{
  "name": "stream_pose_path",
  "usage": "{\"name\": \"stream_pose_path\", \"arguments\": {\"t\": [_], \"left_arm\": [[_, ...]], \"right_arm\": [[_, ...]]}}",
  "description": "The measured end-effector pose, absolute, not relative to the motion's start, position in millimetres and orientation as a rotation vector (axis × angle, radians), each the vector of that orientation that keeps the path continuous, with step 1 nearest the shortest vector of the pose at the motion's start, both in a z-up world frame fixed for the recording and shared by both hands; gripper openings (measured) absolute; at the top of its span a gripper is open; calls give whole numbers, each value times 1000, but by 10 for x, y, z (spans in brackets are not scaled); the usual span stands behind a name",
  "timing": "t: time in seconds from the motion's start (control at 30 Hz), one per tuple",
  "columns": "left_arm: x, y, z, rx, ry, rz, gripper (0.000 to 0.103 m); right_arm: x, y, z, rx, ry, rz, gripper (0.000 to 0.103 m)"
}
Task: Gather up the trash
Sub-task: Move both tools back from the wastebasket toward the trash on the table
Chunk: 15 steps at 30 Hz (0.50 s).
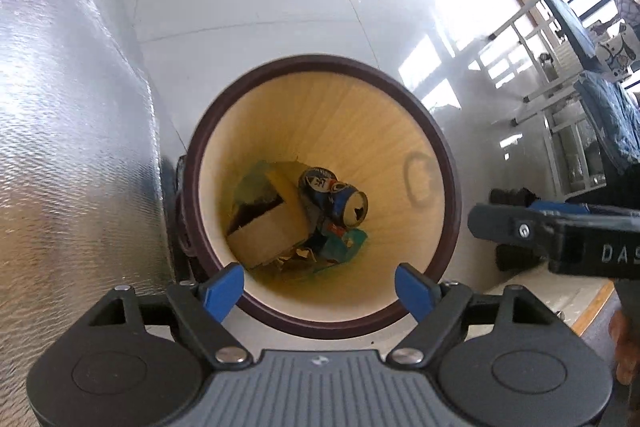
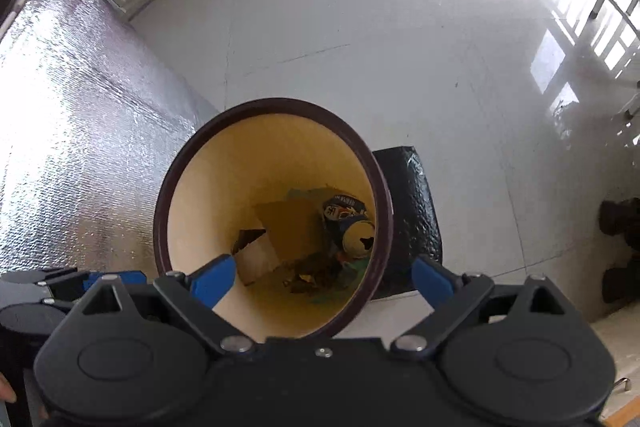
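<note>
Both grippers are hanging over the waste bin [image 1: 320, 327], lower centre of each frame, pointing steeply down. The left gripper [image 1: 320, 285] is standing with jaws wide apart, nothing between them; the right gripper [image 2: 322, 277] is likewise spread and empty. The trash is lying at the bin's bottom: a blue drink can [image 1: 340, 197] on its side, a cardboard box [image 1: 268, 227] with a flap open, and crumpled wrappers [image 1: 316, 257] beneath. The can is probably light, thin-walled and slick, best pinched across its body; the box is stiff but crushable, best taken by a flap edge. The right wrist view is showing a black bag [image 2: 412, 211] on the floor just behind the bin, unseen from the left; the left view is showing the bin's handle cutout [image 1: 418, 179], at right.
</note>
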State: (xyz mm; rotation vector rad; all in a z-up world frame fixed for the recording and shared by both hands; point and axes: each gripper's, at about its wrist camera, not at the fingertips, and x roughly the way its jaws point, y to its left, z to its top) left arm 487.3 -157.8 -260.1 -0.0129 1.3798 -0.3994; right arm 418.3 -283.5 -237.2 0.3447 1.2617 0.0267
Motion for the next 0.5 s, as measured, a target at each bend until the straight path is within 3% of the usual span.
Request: {"name": "stream_pose_path", "arguments": {"t": [0.5], "left_arm": [[4489, -1318, -2030, -16, 1238, -304, 103]], "right_arm": [[3616, -2895, -1867, 293, 1144, 4, 96]]}}
